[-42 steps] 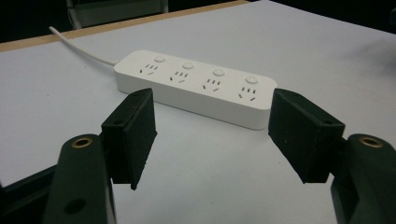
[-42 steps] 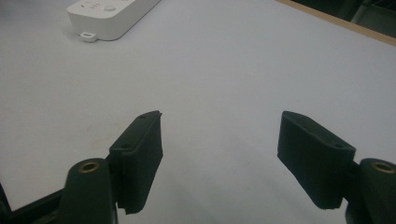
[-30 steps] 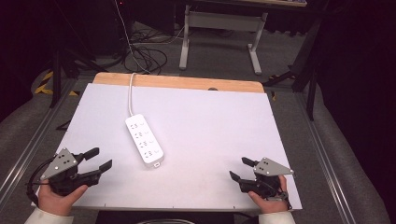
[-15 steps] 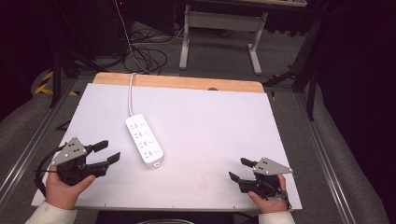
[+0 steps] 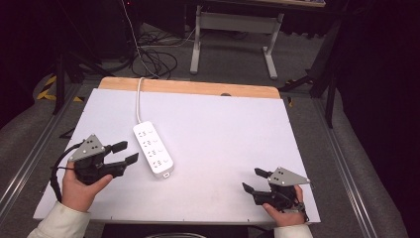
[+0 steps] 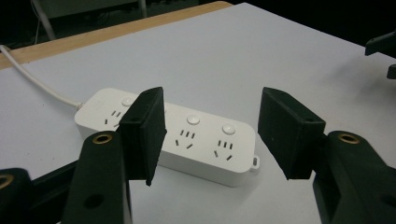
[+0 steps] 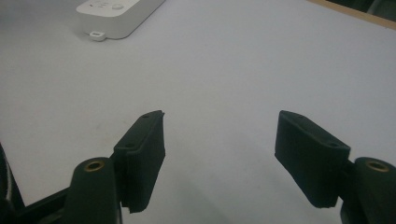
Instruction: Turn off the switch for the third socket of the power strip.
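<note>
On the white table (image 5: 223, 129), a white power strip (image 5: 153, 148) lies left of centre, its cord running to the far edge. Just left of the strip, the left gripper (image 5: 130, 152) points at it, jaws apart but just closing, holding nothing. Well right of the strip, the right gripper (image 5: 252, 180) rests wide apart, empty.

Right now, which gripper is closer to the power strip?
The left gripper: its open jaws point at the power strip from just beside it. The right gripper sits far off.
</note>
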Action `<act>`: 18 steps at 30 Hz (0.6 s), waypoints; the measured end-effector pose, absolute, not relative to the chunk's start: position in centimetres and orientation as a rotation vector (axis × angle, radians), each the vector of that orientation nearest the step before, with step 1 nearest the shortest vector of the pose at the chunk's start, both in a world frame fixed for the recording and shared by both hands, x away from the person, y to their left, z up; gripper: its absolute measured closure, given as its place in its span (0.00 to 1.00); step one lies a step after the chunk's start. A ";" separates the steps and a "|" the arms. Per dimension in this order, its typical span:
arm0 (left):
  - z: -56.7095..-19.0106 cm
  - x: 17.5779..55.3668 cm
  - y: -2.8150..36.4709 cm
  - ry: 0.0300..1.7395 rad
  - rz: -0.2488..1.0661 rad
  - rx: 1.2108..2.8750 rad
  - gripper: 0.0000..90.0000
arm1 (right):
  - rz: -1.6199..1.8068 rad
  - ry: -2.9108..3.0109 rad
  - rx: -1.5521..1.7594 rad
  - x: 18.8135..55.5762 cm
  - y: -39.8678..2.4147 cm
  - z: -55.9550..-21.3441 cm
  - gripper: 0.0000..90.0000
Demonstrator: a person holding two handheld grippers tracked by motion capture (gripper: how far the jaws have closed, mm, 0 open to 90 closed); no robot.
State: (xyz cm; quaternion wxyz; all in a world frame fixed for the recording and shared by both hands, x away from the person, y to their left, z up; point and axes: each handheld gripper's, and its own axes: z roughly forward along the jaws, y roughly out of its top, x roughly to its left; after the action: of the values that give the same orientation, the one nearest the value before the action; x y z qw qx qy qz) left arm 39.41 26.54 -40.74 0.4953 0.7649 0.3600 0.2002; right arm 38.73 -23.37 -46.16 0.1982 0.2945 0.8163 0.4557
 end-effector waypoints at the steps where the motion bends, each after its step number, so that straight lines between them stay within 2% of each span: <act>1: -40.7 39.5 26.3 0.875 0.479 1.850 0.47 | 1.278 2.284 0.824 38.7 -23.4 -46.2 0.37; 6: -40.5 40.1 25.8 0.864 0.484 1.858 0.50 | 1.278 2.287 0.822 38.7 -23.4 -46.2 0.37; 18: -40.1 41.8 23.8 0.844 0.458 1.865 0.51 | 1.279 2.290 0.820 38.8 -23.4 -46.2 0.37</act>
State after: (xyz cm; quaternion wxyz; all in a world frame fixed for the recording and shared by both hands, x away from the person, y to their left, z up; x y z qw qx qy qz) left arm 41.76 23.83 -40.12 0.4985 0.7706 0.3489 0.1894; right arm 38.75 -23.41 -46.24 0.1953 0.2926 0.8172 0.4565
